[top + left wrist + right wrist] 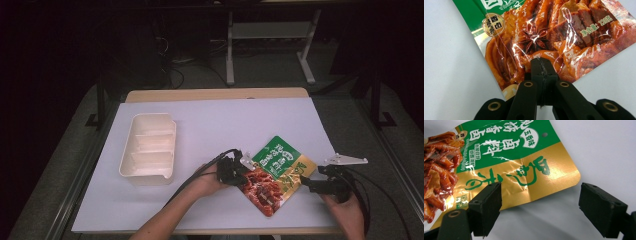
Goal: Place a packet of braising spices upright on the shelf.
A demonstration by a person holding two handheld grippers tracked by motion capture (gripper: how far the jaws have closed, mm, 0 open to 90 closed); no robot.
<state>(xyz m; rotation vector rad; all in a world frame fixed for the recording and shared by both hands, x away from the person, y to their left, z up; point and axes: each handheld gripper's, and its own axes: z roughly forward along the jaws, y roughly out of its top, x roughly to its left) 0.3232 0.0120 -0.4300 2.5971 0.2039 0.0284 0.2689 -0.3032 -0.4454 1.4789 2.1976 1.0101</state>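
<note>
A snack packet (274, 170), green and gold with a picture of braised meat, lies slantwise at the front right of the white table. My left gripper (245, 176) is shut on the packet's meat-printed edge; in the left gripper view the closed jaws (541, 66) pinch the foil of the packet (549, 32). My right gripper (303, 182) stands open just off the packet's gold side. In the right gripper view its wide-apart jaws (540, 191) frame the gold corner of the packet (506, 157) without touching it. That corner hangs slightly above the table and casts a shadow.
A cream tray (145, 177) with several compartments sits to the left on the white table cover (225, 125). Black cables (200, 172) trail from both grippers toward the front edge. Table legs and wires stand on the dark floor behind.
</note>
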